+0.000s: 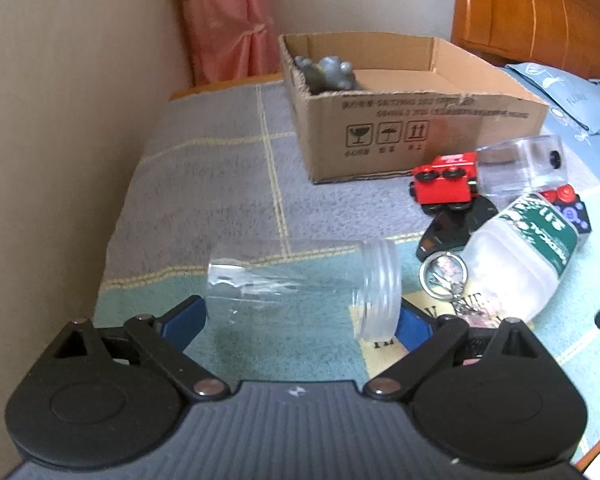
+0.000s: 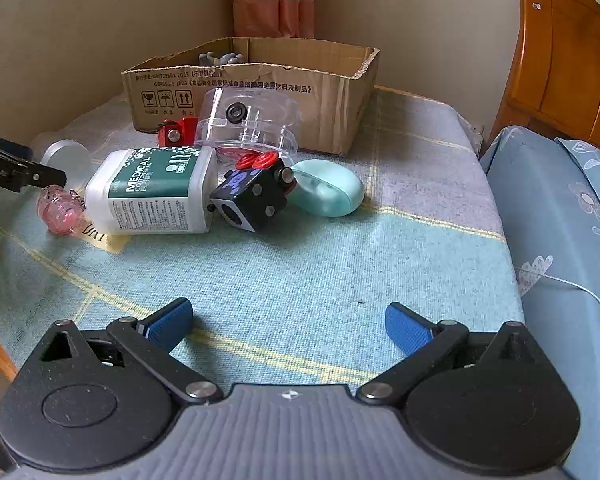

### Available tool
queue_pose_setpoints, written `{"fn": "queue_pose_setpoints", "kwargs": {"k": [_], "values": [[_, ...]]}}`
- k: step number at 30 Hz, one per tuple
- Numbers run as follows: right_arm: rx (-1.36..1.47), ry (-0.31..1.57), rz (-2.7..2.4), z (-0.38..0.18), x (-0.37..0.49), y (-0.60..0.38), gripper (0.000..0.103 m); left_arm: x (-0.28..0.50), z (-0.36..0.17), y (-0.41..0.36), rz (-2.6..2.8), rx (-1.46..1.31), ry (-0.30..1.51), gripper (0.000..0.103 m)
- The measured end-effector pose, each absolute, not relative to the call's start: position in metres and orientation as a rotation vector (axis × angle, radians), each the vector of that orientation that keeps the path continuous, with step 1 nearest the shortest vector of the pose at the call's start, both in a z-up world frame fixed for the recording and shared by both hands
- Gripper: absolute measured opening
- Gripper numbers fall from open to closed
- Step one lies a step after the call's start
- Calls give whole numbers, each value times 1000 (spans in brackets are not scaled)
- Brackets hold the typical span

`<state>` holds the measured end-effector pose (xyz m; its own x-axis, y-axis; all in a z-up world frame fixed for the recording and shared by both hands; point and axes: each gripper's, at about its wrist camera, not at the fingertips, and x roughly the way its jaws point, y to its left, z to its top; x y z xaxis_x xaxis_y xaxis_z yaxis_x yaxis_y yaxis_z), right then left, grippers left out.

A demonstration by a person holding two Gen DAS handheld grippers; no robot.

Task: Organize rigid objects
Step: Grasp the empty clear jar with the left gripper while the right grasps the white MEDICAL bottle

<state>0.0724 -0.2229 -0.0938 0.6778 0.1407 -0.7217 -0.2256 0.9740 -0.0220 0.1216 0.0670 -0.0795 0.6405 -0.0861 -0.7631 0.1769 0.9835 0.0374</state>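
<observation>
Left gripper (image 1: 302, 320), fingers spread, brackets a clear jar (image 1: 300, 284) lying on its side on the blanket (image 1: 220, 184); contact with the pads is not discernible. Right gripper (image 2: 288, 324), jaws apart, hovers over bare blanket. Beyond lie a pink keychain (image 2: 60, 210), white medical bottle (image 2: 156, 192), black cube (image 2: 256, 196), mint case (image 2: 328, 188), red toy car (image 1: 444, 184) and clear box (image 2: 248, 124), crowded together. Farthest, the cardboard box (image 1: 400, 140) holds a grey figure (image 1: 328, 72), partly hidden by its wall.
</observation>
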Motion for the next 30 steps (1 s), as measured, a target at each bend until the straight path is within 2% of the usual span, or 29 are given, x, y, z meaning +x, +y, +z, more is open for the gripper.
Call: {"fn": "queue_pose_setpoints", "kwargs": {"k": [4, 8, 30], "values": [[-125, 808, 242, -94, 72, -214, 103, 131, -89, 72, -153, 61, 881, 97], [-159, 810, 324, -95, 71, -195, 103, 134, -93, 73, -158, 60, 862, 102], [-155, 780, 398, -94, 100, -137, 103, 143, -87, 78, -191, 34, 806, 100]]}}
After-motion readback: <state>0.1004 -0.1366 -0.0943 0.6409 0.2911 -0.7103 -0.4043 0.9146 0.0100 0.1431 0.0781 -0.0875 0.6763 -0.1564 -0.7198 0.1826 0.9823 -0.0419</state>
